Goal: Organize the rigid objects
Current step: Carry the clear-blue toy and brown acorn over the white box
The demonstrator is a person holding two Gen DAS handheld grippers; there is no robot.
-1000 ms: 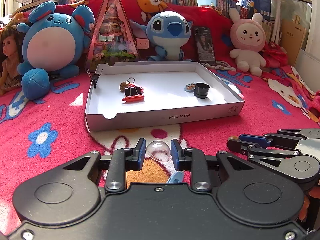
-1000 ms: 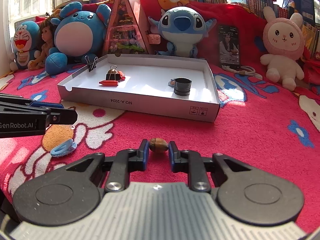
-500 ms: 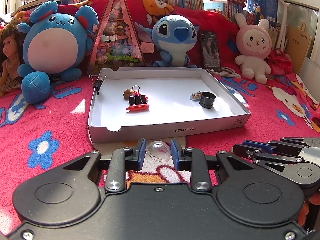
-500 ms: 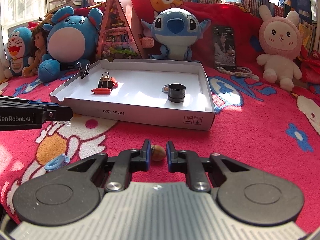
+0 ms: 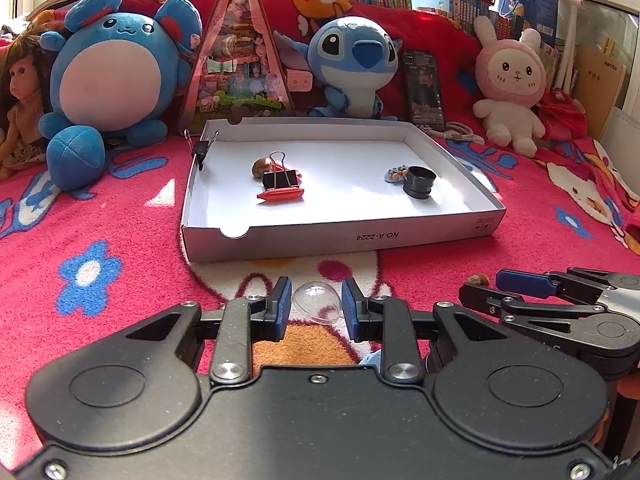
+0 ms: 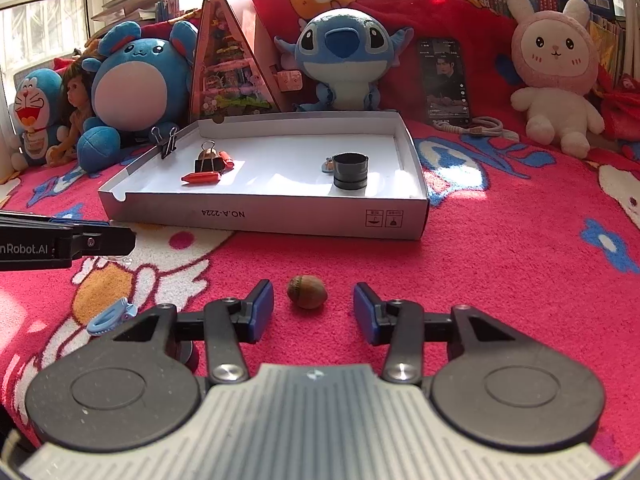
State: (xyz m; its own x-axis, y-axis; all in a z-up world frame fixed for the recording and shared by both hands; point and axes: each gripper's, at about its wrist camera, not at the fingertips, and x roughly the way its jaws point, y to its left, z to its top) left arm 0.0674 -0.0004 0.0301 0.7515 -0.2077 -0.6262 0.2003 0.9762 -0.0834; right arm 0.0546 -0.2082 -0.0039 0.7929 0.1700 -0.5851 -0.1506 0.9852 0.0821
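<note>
left gripper [image 5: 313, 307]: clear dome [image 5: 316, 303] is gripped; to be lifted over white tray [image 5: 340, 236] wall | right gripper [image 6: 313, 312]: fingers are spread; acorn [image 6: 307, 291] is to be centred first

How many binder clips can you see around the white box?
2. One binder clip is clamped on the box's left wall; another sits inside beside the orange piece. Smaller ones could be hidden.

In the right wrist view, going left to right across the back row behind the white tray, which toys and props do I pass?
Doraemon plush → doll → round blue plush → triangular display case → Stitch plush → phone → pink bunny plush.
</note>
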